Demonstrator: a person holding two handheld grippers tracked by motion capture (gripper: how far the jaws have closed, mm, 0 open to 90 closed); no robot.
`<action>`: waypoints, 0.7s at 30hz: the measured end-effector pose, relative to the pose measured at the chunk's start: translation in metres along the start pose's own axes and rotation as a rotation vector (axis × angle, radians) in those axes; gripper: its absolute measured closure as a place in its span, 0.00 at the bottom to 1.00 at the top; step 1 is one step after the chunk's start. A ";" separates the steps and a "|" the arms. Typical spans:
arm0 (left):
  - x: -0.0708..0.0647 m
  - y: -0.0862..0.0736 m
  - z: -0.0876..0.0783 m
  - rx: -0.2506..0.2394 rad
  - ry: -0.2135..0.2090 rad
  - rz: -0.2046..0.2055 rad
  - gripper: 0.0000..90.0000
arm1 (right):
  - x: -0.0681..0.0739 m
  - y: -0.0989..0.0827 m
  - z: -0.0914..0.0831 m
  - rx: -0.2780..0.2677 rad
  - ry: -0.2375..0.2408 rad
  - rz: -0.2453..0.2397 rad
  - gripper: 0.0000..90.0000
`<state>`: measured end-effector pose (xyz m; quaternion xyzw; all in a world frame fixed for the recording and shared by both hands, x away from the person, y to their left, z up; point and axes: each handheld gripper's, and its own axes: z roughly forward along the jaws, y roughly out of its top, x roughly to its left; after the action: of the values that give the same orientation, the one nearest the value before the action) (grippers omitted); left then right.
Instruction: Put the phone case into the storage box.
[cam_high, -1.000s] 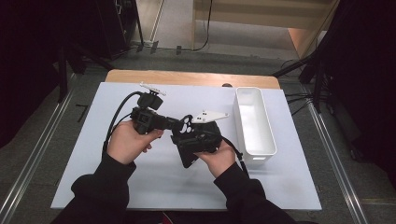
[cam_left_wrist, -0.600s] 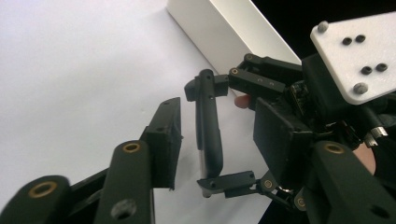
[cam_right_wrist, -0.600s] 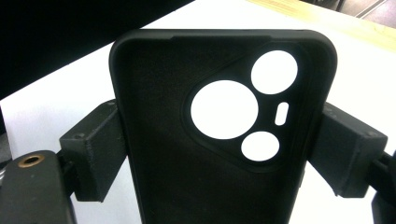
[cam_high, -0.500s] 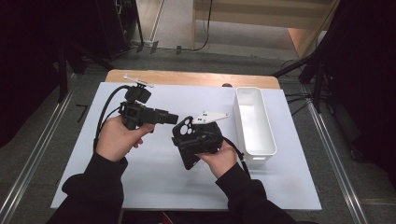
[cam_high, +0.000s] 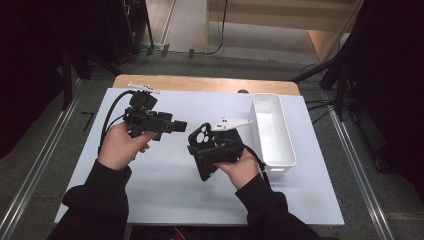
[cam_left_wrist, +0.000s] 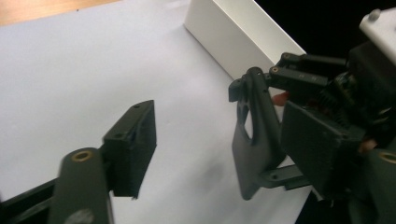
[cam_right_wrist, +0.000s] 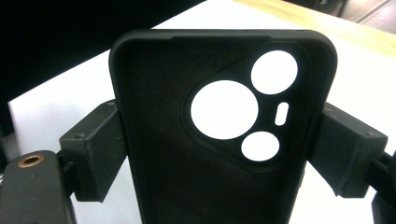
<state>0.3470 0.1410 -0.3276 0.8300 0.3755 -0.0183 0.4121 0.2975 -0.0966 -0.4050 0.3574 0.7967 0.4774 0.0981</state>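
My right gripper (cam_high: 202, 145) clamps the black phone case (cam_right_wrist: 219, 140) across its width, open side toward its camera, so the left can let go. Left gripper (cam_high: 179, 126), jaws just opened and empty, sits beside it; white bin (cam_high: 272, 130) beyond the case.

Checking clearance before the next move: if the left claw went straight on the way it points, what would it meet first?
Probably the black phone case clamped in the right claw; the open left claw points at it across a short gap, though depth is uncertain.
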 end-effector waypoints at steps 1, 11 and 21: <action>0.000 0.000 0.000 0.000 0.000 0.000 0.29 | 0.000 0.000 0.000 0.000 0.000 0.000 0.13; 0.012 -0.007 0.006 -0.001 -0.040 0.047 0.29 | -0.005 0.007 -0.013 0.000 0.069 -0.049 0.13; 0.013 -0.019 0.010 -0.008 -0.078 0.155 0.29 | -0.017 0.014 -0.030 -0.002 0.172 -0.094 0.13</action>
<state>0.3469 0.1491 -0.3518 0.8534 0.2940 -0.0173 0.4301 0.3011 -0.1243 -0.3808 0.2775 0.8175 0.5020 0.0521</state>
